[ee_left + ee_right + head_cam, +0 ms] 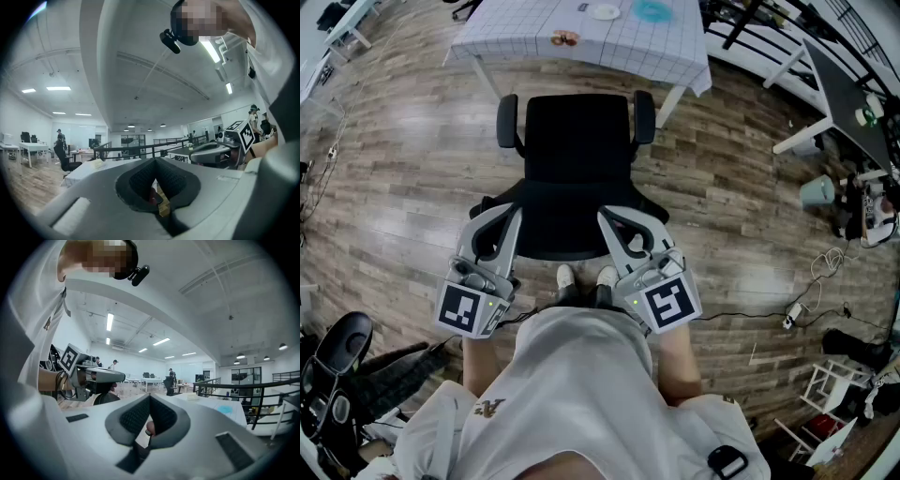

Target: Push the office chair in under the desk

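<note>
Chair: The chair (577, 159) stood on the wood floor (403, 178), just in front of the table (525, 28). Its seat faced the table and its back faced the person. It was not under the table yet.
Left hand-held gripper: The left hand-held gripper (512, 217) was at the left side of the chair back. Its jaws were pressed together with nothing in them.
Right hand-held gripper: The right hand-held gripper (606, 219) was at the right side of the chair back. Its jaws were together and empty too.
Why closed: I think closed jaws made a firm tip for pushing. Nothing needed to be grabbed.
Why one on each side: This was probably so the chair would go straight and not spin.
Feet: The person's shoes (567, 277) were right behind the chair, a good spot for pushing forward.
Watch out: The armrests (508, 122) might bump the table. I could not tell if they would fit under it.
</note>
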### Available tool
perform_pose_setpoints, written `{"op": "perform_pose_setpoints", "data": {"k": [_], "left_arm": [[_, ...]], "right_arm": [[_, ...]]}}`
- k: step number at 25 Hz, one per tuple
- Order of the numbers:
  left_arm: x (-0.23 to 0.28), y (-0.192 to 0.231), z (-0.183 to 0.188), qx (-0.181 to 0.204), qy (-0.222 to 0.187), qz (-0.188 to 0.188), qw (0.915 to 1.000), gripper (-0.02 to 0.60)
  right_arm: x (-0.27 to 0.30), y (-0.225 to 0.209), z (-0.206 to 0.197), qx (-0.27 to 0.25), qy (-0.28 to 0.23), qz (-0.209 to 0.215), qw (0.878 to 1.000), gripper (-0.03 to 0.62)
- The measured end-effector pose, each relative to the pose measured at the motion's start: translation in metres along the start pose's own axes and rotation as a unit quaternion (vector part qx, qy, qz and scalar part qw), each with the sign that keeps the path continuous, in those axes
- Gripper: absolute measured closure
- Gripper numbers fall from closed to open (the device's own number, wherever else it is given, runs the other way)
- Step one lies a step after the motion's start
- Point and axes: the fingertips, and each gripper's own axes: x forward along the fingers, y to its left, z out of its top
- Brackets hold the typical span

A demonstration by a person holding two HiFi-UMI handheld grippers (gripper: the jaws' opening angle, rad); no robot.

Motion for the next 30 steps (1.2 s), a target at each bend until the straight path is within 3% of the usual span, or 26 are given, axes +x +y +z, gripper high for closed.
{"op": "perform_pose_setpoints", "data": {"k": [15,26,27,28,30], "left_arm": [[-0.002,-0.001,0.003,0.001,-0.009,-0.013,0.9999,0.578],[-0.004,-0.009,0.005,0.02,-0.02,-0.045,0.9986,0.578],[-0.005,-0.009,0.005,0.024,-0.018,-0.049,0.9983,0.573],[-0.006,-0.01,0.004,0.027,-0.015,-0.053,0.9981,0.526],[-0.008,-0.01,0.001,0.034,-0.009,-0.058,0.9977,0.494]], "right_arm": [[0.0,0.002,0.003,-0.01,-0.005,-0.009,1.0,0.591],[-0.003,0.01,0.002,-0.013,0.001,0.023,1.0,0.586],[-0.003,0.012,0.001,-0.014,0.003,0.029,0.999,0.55],[-0.003,0.014,0.001,-0.017,0.005,0.034,0.999,0.531],[-0.004,0.016,0.001,-0.018,0.006,0.038,0.999,0.531]]}}
